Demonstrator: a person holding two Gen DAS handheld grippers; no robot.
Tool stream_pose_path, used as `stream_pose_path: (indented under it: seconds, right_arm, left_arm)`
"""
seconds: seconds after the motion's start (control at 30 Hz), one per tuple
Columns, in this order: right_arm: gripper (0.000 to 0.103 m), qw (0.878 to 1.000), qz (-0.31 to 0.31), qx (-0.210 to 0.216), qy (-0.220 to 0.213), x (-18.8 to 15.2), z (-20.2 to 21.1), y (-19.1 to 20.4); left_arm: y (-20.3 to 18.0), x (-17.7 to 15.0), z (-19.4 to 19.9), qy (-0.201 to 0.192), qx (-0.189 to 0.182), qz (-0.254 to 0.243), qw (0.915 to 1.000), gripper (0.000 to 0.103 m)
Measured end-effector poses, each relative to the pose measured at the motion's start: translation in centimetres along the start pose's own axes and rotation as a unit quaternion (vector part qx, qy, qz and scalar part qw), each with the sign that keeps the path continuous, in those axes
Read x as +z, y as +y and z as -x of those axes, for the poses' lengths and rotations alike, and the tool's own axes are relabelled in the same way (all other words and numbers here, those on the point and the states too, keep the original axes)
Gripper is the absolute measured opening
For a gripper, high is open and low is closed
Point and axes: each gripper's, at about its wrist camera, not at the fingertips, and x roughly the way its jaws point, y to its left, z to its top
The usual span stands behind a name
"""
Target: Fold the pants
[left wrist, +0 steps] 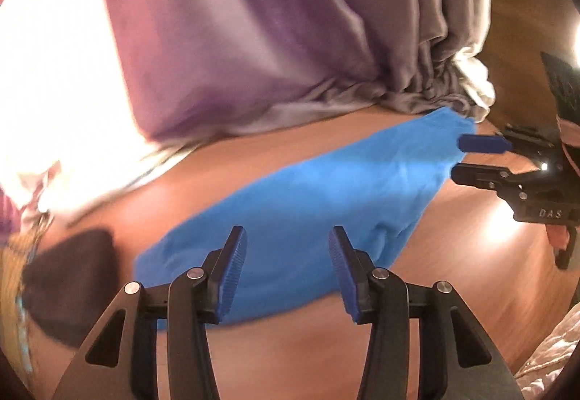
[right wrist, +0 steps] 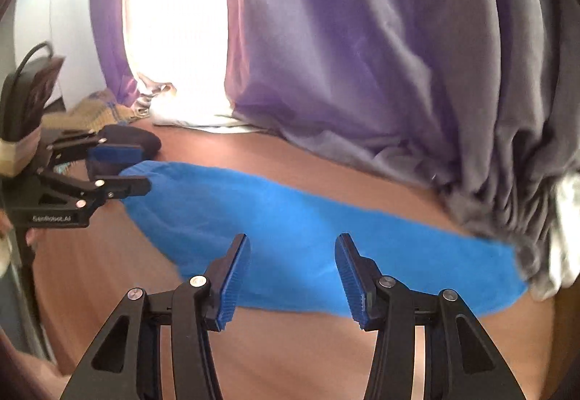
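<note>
Your left gripper (left wrist: pixel 288 269) reaches forward over the near end of the blue pants (left wrist: pixel 308 204), fingers spread wide with nothing between them; whether the pads touch the cloth you cannot tell. Your right gripper (right wrist: pixel 291 273) is aimed the same way over the other stretch of the pants, its blue-padded fingers (right wrist: pixel 235 276) also parted and holding nothing.

The pants lie as a long, narrow blue band on the wooden floor (left wrist: pixel 290 356), running diagonally across both views, smooth with a few soft creases. In the left wrist view, the right gripper comes in from the side at the far end of the band, its fingers apart on either side of the fabric's edge. In the right wrist view, the left gripper sits at the opposite end, likewise parted around the edge.

A dark cloth (left wrist: pixel 69 276) lies on the floor just beside the left end. Beyond the pants hangs a purple-grey curtain (right wrist: pixel 362 55), its hem bunched on the floor near the right end.
</note>
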Motion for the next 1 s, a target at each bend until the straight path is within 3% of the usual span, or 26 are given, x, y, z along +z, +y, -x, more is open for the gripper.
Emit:
stream_pose_path:
  seconds: [0.17,0.3,0.53,0.7,1.0]
  right_arm:
    - [0.049,0.998,-0.062,0.000,0.016,-1.9,-1.6,3.8]
    - [0.049,0.993,-0.117,0.001,0.031,-3.3,-3.4,5.8]
    - [0.049,0.984,-0.170,-0.020,0.049,-4.4,-6.3,7.6]
    - [0.049,0.978,-0.198,-0.022,0.057,-4.9,-7.7,7.7]
    - [0.048,0.970,-0.230,-0.011,0.079,-5.6,-9.8,7.6]
  left_arm:
    - [3.7,-3.5,0.4,0.016,0.031,0.014,0.9993,0.046]
    - [5.9,-5.1,-0.6,0.031,0.042,-0.004,0.9986,0.046]
    - [8.5,-5.4,-2.5,0.031,0.033,-0.029,0.9985,0.046]
    - [9.3,-5.2,-4.0,0.037,0.003,-0.034,0.9987,0.045]
    - [10.0,-6.5,-6.7,0.085,0.005,-0.041,0.9955,0.028]
